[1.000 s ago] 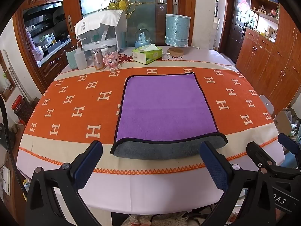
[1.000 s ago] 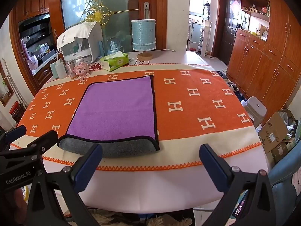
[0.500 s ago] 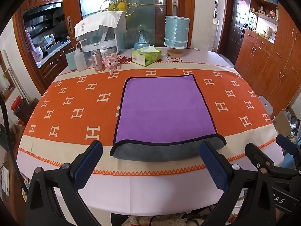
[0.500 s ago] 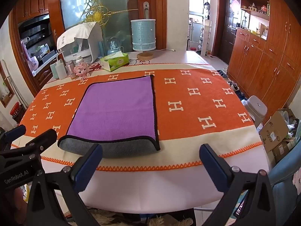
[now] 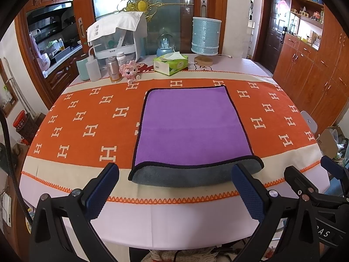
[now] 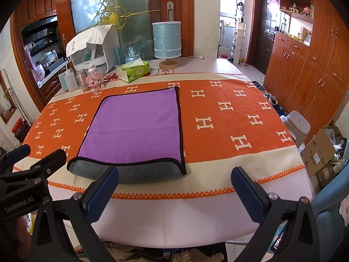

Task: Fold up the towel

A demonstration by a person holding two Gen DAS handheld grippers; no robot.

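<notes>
At the bottom of each wrist view the tools are seen held back at the near edge of the counter [image 5: 187,216], above its bare white margin. The left tool [image 5: 174,190] is spread wide and grips nothing; the right tool [image 6: 174,190] is likewise released and empty. Over the last second almost nothing has been altered: both tools have stayed parted at the same spread, and only a slight drift of the views is noticed. Just beyond them, in the middle of the frames, the towel [image 5: 192,126] lies flat on the orange cloth [image 5: 87,118], purple side up, with a grey folded lip along its near edge, unmoved. One fold is judged done, and a further fold may be intended. Farther off, at the upper centre, a tissue box [image 5: 170,63] and a blue lamp [image 5: 206,36] are seen.
</notes>
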